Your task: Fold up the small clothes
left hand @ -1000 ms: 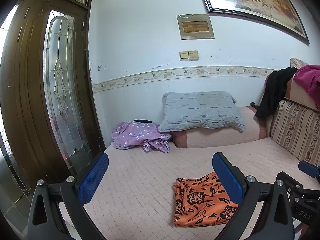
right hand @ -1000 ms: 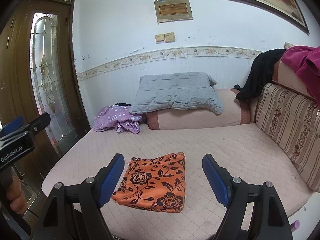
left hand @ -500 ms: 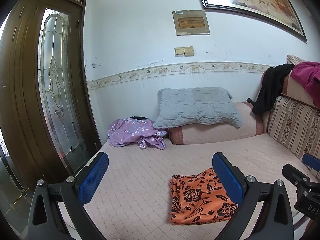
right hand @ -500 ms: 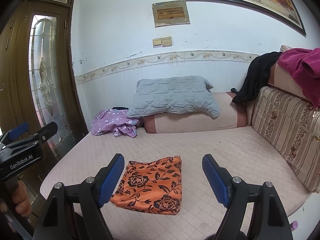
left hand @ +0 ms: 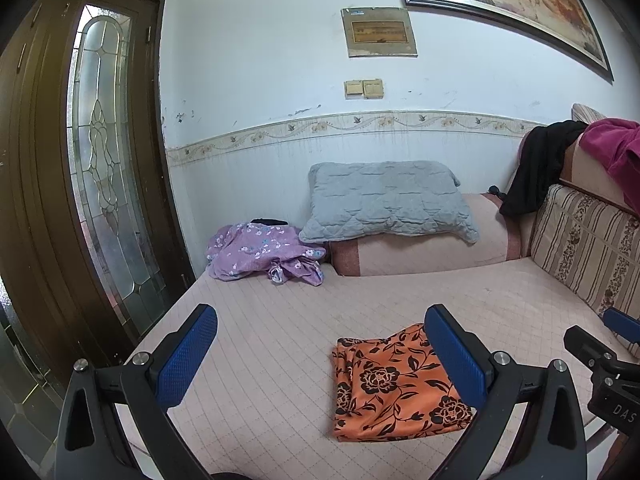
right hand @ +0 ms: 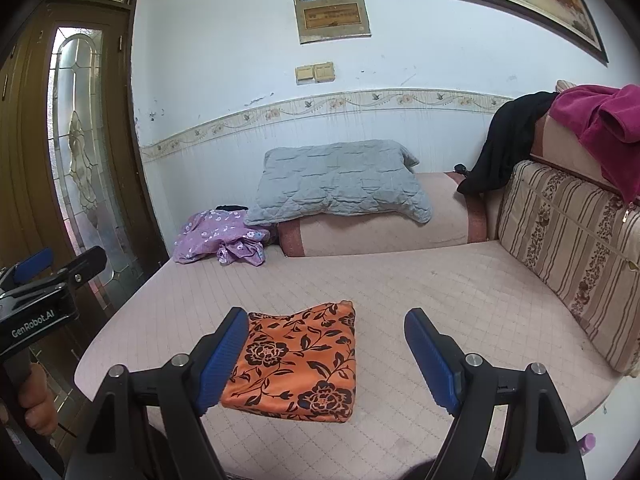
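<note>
fingers (right hand: 224, 356) spread, folded orange cloth (right hand: 298, 360) beyond

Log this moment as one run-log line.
left hand-held gripper: open, empty | right hand-held gripper: open, empty | orange floral cloth: folded, flat on mattress | purple garment: crumpled, unfolded

- Your folded cloth (right hand: 298, 360) lay on the mattress (right hand: 440, 292) near its front edge.
- The crumpled garment (right hand: 220, 236) sat at the back left, beside the door (right hand: 80, 140).
- A pillow (right hand: 336, 178) rested on the bolster (right hand: 380, 228) against the wall.
- The cushion (right hand: 572, 240) stood to your right.
</note>
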Available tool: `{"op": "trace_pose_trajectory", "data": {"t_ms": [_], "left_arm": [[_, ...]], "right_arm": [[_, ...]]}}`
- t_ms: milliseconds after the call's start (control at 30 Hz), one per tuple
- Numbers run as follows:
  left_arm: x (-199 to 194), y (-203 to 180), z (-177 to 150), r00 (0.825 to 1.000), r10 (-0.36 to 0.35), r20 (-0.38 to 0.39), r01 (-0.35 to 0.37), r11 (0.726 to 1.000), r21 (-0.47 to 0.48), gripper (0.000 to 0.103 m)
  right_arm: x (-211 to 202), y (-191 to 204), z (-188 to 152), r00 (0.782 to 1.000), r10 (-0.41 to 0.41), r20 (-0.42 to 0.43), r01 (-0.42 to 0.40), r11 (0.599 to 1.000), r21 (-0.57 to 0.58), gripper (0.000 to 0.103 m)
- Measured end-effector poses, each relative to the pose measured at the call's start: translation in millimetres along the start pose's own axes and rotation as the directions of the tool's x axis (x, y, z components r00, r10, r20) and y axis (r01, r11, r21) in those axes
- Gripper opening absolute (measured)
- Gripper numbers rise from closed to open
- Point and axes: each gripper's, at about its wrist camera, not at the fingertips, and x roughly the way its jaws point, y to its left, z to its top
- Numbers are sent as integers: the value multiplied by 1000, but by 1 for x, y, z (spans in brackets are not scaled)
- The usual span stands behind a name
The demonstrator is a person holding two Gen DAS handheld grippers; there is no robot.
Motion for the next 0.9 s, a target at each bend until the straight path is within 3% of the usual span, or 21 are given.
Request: {"op": "trace_pose_trajectory", "data": {"t_ms": [900], "left_arm": [[36, 15, -13, 998, 0, -64, 0, 1000, -6, 103]], "right_arm": [[28, 16, -1, 998, -41, -42, 40, 999, -17, 83]]}}
